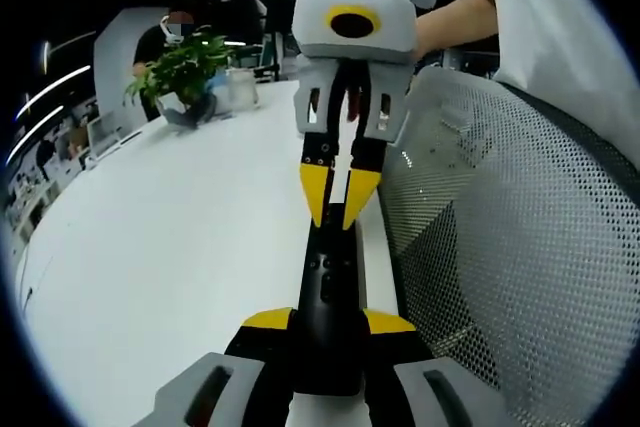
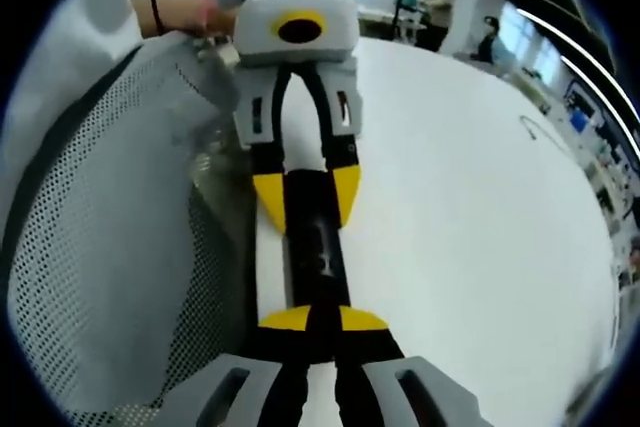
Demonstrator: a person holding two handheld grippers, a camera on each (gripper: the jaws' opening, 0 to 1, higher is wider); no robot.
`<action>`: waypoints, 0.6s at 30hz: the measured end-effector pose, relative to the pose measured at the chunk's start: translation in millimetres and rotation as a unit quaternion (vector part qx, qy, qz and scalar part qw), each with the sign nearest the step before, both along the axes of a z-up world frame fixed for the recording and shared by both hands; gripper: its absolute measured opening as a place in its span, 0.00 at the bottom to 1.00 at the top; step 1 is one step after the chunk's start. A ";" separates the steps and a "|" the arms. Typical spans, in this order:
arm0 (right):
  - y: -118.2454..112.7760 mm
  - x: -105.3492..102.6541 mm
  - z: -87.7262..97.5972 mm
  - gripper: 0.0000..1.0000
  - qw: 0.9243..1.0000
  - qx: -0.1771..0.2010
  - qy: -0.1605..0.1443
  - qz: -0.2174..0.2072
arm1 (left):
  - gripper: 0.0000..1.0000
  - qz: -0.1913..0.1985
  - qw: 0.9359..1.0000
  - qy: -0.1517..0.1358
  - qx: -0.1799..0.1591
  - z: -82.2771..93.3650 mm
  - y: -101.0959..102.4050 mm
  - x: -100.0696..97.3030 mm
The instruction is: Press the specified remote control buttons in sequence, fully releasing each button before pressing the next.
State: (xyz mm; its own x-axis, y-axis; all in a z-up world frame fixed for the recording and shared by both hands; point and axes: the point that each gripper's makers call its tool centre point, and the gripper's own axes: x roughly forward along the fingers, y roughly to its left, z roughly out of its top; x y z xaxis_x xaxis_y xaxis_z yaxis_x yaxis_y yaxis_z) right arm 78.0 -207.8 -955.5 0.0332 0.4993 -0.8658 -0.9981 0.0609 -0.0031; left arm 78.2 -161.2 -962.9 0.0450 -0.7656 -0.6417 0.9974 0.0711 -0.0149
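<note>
A black remote control lies lengthwise along the white table's edge, its buttons facing up. My left gripper is shut on the remote's near end, one yellow-tipped finger on each side; in the right gripper view the left gripper clasps the remote at its far end. My right gripper comes in from the opposite side, shut, its yellow tips drawn together and resting on the remote's top face. In its own view the right gripper sits over the remote's near end.
A white table spreads out beside the remote. A grey mesh chair back stands close along the table's edge. A potted plant sits at the far end. A person's forearm reaches behind the right gripper. A thin cable lies on the table.
</note>
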 end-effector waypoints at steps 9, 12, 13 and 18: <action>2.4 -1.8 -3.2 0.05 0.999 -0.041 0.010 0.035 | 0.24 -0.002 1.000 0.000 0.002 -0.1 -0.2 -0.1; 1.4 -1.9 -2.9 0.06 0.999 -0.040 0.007 0.034 | 0.24 -0.002 1.000 0.000 0.002 -0.1 -0.2 -0.1; 0.8 -1.5 -2.6 0.06 0.999 -0.031 0.008 0.022 | 0.24 -0.002 1.000 -0.001 0.002 0.0 -0.2 -0.1; 3.1 1.3 1.1 0.05 0.997 0.059 0.017 -0.047 | 0.24 0.000 1.000 0.000 0.001 0.0 0.2 0.2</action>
